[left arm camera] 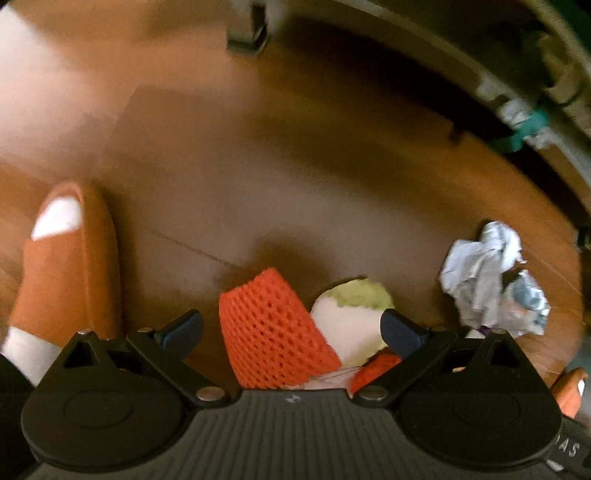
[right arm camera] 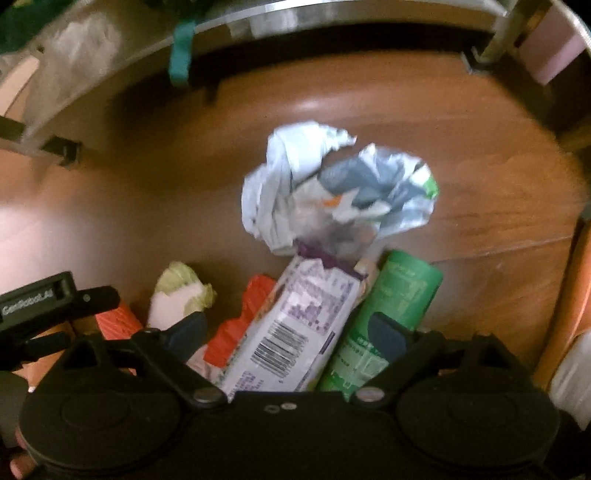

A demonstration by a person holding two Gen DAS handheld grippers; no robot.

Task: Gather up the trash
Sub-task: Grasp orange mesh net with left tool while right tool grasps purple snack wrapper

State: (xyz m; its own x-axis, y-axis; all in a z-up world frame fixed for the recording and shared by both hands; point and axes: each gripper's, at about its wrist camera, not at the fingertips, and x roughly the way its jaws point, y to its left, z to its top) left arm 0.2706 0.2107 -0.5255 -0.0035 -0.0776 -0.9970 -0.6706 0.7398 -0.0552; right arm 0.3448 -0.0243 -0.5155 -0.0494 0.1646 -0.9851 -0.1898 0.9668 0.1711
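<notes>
Trash lies on a brown wooden floor. In the left wrist view my left gripper (left arm camera: pixel 291 328) is open above an orange foam net (left arm camera: pixel 269 328) and a cabbage piece (left arm camera: pixel 351 317). A crumpled plastic bag (left arm camera: pixel 487 269) lies to the right. In the right wrist view my right gripper (right arm camera: pixel 291 332) is open over a white and purple wrapper (right arm camera: pixel 295 325) and a green can (right arm camera: pixel 391 299). The crumpled bag (right arm camera: pixel 332 188) lies ahead of it. The cabbage (right arm camera: pixel 181 291), the orange net (right arm camera: pixel 240 325) and the left gripper's body (right arm camera: pixel 40 306) show at the left.
A foot in an orange slipper (left arm camera: pixel 66 266) with a white sock stands left of the left gripper. A metal furniture frame (right arm camera: pixel 110 55) with a green strap (right arm camera: pixel 181 51) curves along the far side. A frame leg (left arm camera: pixel 247 33) stands on the floor.
</notes>
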